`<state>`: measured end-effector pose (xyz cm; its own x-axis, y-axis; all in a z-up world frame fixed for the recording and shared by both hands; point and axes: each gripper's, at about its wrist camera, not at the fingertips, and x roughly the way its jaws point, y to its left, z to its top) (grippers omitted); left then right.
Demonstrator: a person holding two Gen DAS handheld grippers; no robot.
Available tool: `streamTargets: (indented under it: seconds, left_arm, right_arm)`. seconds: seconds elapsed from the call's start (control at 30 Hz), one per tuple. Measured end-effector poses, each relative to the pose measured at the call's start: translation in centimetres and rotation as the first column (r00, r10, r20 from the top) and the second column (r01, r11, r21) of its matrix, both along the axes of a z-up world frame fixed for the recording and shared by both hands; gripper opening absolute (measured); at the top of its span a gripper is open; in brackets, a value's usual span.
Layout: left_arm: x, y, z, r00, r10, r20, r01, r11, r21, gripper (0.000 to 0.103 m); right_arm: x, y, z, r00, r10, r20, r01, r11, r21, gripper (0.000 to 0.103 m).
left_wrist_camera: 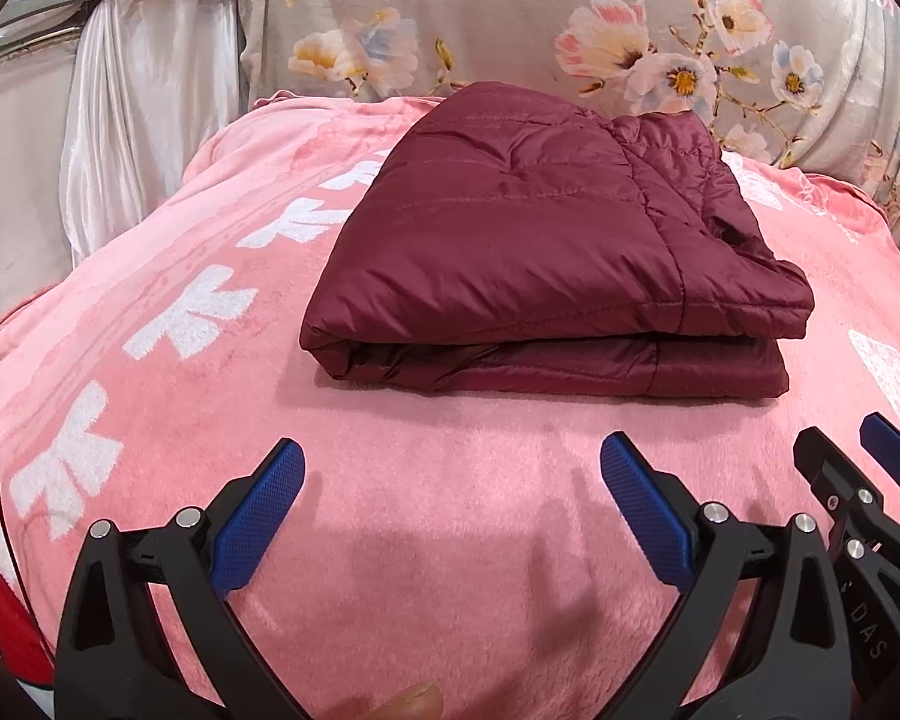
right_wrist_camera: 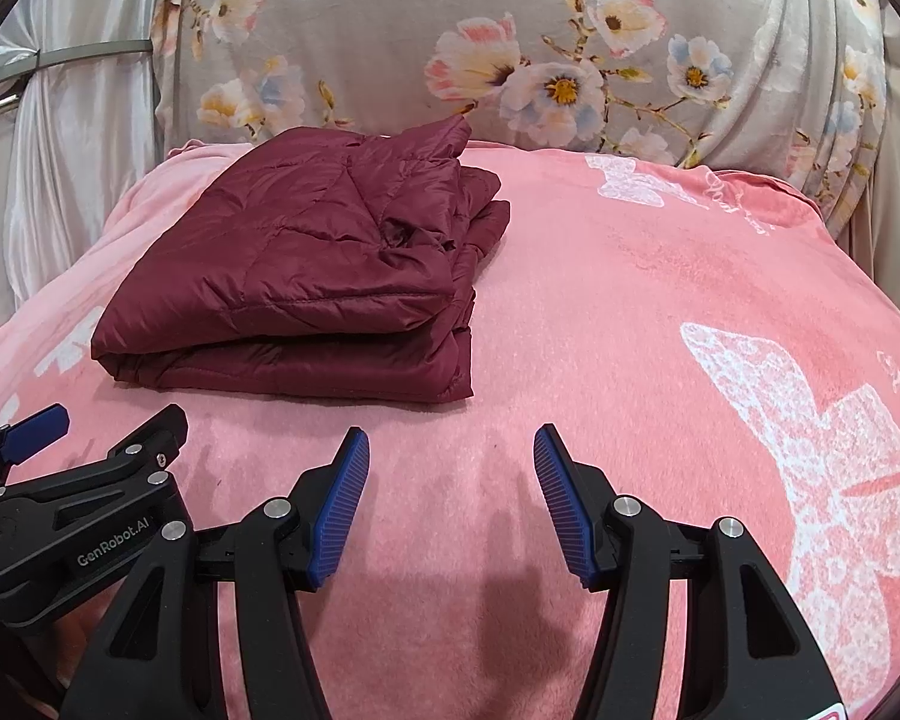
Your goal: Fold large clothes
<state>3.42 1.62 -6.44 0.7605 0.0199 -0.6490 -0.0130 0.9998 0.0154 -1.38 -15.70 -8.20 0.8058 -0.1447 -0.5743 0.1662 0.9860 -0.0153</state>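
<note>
Left wrist, puffy quilted maroon jacket [left_wrist_camera: 546, 252], folded rectangle

- A pink fleece blanket [left_wrist_camera: 450, 480] spreads under and ahead of the jaws, covering the whole surface.
- White butterfly prints [right_wrist_camera: 810, 450] sit on the blanket to the right of the jaws; white block shapes [left_wrist_camera: 192, 318] run along it to their left.
- A grey floral fabric [right_wrist_camera: 510, 30] rises as a backdrop far ahead of the jaws.
- A white satin curtain [left_wrist_camera: 144, 120], cinched by a band, hangs far ahead on the left.
</note>
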Motion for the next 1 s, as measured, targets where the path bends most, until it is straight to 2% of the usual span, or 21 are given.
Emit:
streamTargets:
  seconds: [0.23, 1.0]
  left_arm:
    - [0.08, 0.35, -0.05, 1.000, 0.016, -0.010, -0.016, 1.000, -0.017, 0.096]
    - [0.00, 0.22, -0.12, 1.000, 0.007, -0.005, -0.007, 1.000, -0.006, 0.096]
  right_arm:
    - [0.02, -0.03, -0.02, 1.000, 0.000, -0.001, 0.000, 1.000, 0.000, 0.056]
    - [0.02, 0.03, -0.06, 1.000, 0.000, -0.001, 0.000, 1.000, -0.002, 0.056]
